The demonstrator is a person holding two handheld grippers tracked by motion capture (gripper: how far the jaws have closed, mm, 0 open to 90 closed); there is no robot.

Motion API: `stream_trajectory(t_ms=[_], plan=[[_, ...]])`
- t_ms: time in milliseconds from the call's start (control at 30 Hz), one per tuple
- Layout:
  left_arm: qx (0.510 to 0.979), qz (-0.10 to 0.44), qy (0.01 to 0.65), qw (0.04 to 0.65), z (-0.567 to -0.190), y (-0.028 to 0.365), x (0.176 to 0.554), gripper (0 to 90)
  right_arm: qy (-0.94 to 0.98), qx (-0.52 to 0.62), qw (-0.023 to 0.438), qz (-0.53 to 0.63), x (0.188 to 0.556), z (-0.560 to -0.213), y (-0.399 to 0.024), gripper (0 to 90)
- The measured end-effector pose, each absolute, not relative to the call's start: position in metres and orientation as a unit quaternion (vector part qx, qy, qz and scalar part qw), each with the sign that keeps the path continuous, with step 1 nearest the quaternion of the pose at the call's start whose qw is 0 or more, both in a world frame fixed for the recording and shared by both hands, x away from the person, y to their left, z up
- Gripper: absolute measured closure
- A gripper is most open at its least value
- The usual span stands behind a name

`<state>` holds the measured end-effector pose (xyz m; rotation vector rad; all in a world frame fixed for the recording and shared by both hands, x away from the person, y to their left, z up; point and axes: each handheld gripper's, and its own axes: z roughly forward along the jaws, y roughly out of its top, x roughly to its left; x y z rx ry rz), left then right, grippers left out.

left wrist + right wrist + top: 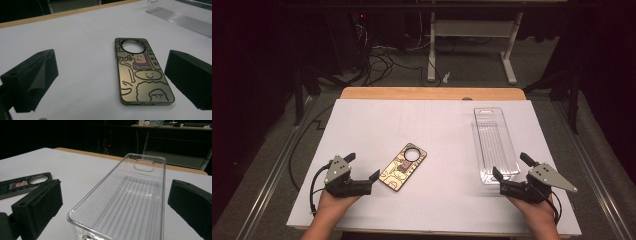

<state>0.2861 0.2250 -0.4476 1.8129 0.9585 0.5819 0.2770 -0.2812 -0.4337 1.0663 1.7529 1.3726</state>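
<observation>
A gold phone case with cartoon drawings and a round camera hole lies flat on the white table, left of centre. My left gripper rests just left of it, open, with nothing between its jaws; the phone case lies ahead of them in the left gripper view. A clear plastic tray stands lengthwise at the right. My right gripper sits at the tray's near end, open and holding nothing. In the right gripper view the clear tray stretches away between the jaws, and the phone case shows at far left.
The white sheet covers a wooden tabletop whose far edge shows beyond it. Behind the table, on the dark floor, stand a white desk frame and tangled cables. Metal rails run along both sides.
</observation>
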Motion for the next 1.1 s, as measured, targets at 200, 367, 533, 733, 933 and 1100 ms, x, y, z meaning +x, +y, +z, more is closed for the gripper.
stream_trajectory(t_ms=[200, 367, 533, 733, 933, 1100], plan=[[0.750, 0.236, 0.392, 0.477, -0.4493, 0.2241, 0.2879, 0.2, 0.669, 0.412, 0.329, 0.524, 0.2776, -0.4328, -0.2806, 0.1], [0.750, 0.236, 0.390, 0.478, -0.4491, 0.2234, 0.2879, 0.1, 0.672, 0.413, 0.330, 0.519, 0.2788, -0.4328, -0.2778, 0.0], [0.748, 0.234, 0.395, 0.479, -0.4490, 0.2248, 0.2887, 0.2, 0.675, 0.407, 0.332, 0.518, 0.2778, -0.4315, -0.2754, 0.0], [0.752, 0.230, 0.396, 0.475, -0.4486, 0.2248, 0.2889, 0.1, 0.672, 0.411, 0.340, 0.513, 0.2766, -0.4311, -0.2745, 0.0], [0.757, 0.222, 0.407, 0.460, -0.4486, 0.2257, 0.2909, 0.1, 0.674, 0.407, 0.342, 0.514, 0.2758, -0.4313, -0.2766, 0.0], [0.762, 0.217, 0.417, 0.445, -0.4488, 0.2259, 0.2937, 0.2, 0.674, 0.407, 0.345, 0.512, 0.2765, -0.4313, -0.2769, 0.0]])
